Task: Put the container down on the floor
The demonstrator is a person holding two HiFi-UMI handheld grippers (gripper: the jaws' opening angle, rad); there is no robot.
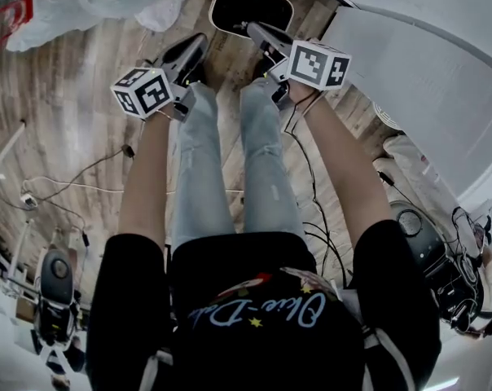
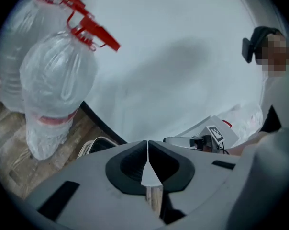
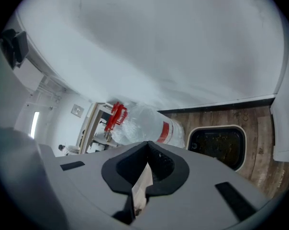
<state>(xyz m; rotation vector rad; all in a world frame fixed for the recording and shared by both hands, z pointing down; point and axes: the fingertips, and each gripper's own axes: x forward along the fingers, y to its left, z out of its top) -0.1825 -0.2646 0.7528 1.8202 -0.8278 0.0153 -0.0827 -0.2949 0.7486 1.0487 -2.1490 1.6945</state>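
Left gripper [image 2: 147, 150] and right gripper [image 3: 147, 152] had jaws pressed together, holding nothing. Beyond them the dark container [image 1: 250, 8] lay flat on the wooden floor [image 1: 83, 145], long axis left-right, opening upward.

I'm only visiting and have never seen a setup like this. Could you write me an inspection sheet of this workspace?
Surface: wooden plank floor.
Job's things: dark container with a pale rim, lying on the floor ahead of the person's feet, apart from both grippers.
Clutter: clear water bottles with red handles, standing near the wall.
Grippers: left gripper, jaws together, nothing between; right gripper, jaws together, nothing between.
Cables: black cables trailing over the floor beside the person's right leg; thinner ones to the left.
Surroundings: white wall with a dark skirting; dark equipment at the lower edges of the head view.
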